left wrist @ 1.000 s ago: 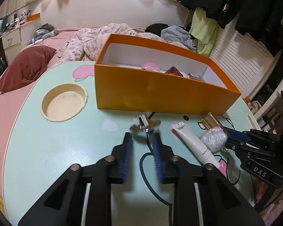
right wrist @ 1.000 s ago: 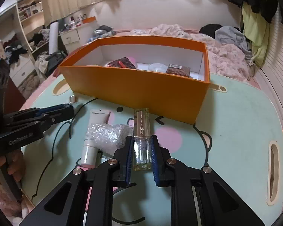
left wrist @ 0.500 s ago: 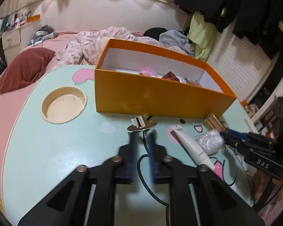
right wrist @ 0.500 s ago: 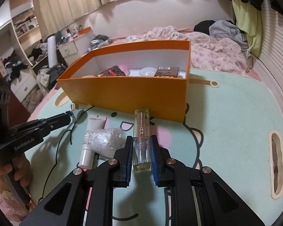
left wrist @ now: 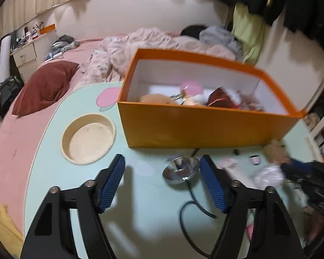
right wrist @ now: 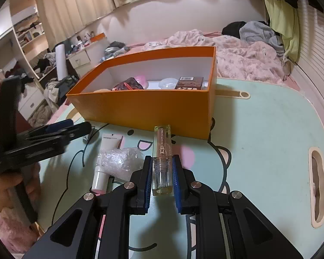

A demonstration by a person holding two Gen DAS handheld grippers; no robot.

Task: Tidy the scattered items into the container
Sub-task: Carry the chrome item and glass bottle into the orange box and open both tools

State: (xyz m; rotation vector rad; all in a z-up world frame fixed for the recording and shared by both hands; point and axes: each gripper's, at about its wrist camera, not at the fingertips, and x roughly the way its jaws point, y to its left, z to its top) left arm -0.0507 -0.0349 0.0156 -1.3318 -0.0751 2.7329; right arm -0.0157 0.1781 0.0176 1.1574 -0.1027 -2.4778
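A clear rectangular bottle [right wrist: 162,157] with a pale amber fill and a transparent end is pinched between the blue pads of the right gripper [right wrist: 162,180]; vertical lettering runs along its side but cannot be read. It is held low over the surface [right wrist: 259,133], its far end pointing at the near wall of the orange box [right wrist: 144,110], which stands just beyond it. The box is lined white and holds a brown carton [right wrist: 189,83] with pale characters too small to read, a dark red wrapped item [right wrist: 127,84], a pink item and a clear round lid. To the left of the bottle a crumpled clear plastic wrap [right wrist: 118,161] lies over a white tube [right wrist: 107,149] whose printing is illegible. Farther left, the left gripper [left wrist: 162,183] is seen with its jaws opening; a shiny silver cup-shaped piece [left wrist: 181,169] lies on the surface between them, near the right pad, untouched by either. The surface is mint green with a cartoon face drawn on it, and a round cream recess [left wrist: 88,141] is set in it left of the box. A bed with a dark red pillow [left wrist: 45,86] lies beyond.
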